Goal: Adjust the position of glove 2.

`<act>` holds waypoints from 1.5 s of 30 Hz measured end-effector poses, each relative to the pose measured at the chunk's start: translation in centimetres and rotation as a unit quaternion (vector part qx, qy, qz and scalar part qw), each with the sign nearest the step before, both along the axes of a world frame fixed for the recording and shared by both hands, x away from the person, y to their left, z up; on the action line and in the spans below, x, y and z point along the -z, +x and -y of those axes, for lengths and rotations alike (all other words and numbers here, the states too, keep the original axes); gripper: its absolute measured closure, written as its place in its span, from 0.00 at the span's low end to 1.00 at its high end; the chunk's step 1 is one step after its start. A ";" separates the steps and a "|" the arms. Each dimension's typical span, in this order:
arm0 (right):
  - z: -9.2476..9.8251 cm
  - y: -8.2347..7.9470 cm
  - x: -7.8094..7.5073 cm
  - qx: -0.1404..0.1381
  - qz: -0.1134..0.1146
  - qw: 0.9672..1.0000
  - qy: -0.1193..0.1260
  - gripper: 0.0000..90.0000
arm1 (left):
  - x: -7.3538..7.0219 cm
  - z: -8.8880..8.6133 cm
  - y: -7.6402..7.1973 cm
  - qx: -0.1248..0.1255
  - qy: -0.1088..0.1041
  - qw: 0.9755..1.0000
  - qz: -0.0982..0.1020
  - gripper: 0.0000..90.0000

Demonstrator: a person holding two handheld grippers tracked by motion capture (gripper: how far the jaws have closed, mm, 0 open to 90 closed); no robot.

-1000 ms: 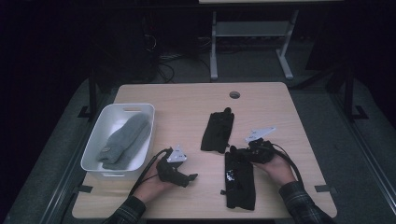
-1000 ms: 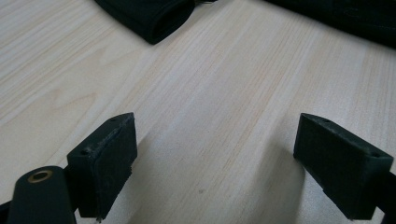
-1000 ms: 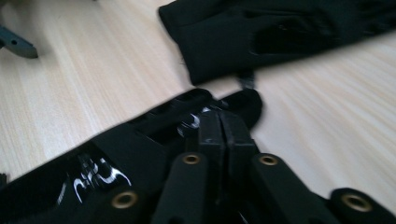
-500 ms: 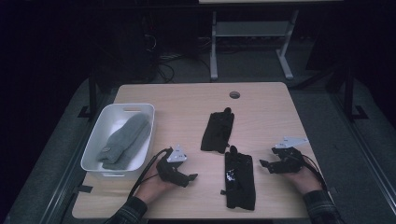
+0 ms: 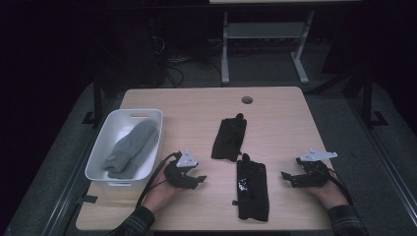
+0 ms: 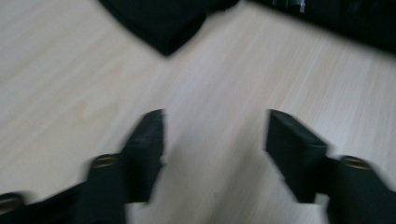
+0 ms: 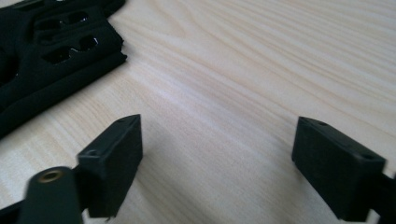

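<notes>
Two black fabric gloves lie flat on my pale wood-grain bench (image 5: pixel 275 105). The nearer glove (image 5: pixel 252 189) sits lower centre of the high view, long axis running top to bottom, fingertip end toward the top. The farther glove (image 5: pixel 229 139) is just above it, tilted slightly. A grey knit sock (image 5: pixel 130 147) rests in the white plastic bin (image 5: pixel 153 116) at left. My left claw (image 5: pixel 196 180) and right claw (image 5: pixel 289 178) both rest low beside the nearer glove, jaws spread apart, holding nothing.
</notes>
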State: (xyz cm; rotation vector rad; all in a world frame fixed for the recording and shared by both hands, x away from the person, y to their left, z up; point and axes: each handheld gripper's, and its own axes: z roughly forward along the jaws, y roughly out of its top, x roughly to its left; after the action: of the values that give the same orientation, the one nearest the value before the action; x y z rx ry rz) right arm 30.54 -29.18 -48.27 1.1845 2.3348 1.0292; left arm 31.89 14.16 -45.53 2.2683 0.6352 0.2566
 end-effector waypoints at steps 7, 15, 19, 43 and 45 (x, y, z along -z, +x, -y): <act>0.0 0.0 0.0 0.001 -0.002 1.000 -0.001 0.15 | -1.8 2.0 2.8 0.016 -0.018 0.999 -0.027 0.99; 0.0 0.0 0.0 0.001 -0.002 1.000 -0.001 0.15 | -2.6 5.0 7.1 0.009 -0.034 0.999 -0.021 0.99; 0.0 0.0 0.0 0.000 -0.001 1.000 -0.001 0.15 | -2.1 6.1 9.2 0.005 -0.025 1.000 -0.017 0.99; 0.1 0.1 0.0 0.004 0.000 1.000 -0.002 0.15 | 0.7 5.6 9.1 -0.022 -0.001 0.998 -0.056 1.00; 0.1 0.0 0.0 0.004 0.000 1.000 -0.002 0.15 | 0.6 5.3 8.3 -0.026 0.001 0.998 -0.057 1.00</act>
State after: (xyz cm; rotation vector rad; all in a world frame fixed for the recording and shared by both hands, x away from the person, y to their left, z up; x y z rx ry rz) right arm 30.58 -29.24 -48.29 1.1910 2.3293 1.0209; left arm 40.16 8.86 -46.15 2.2831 0.7550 0.1552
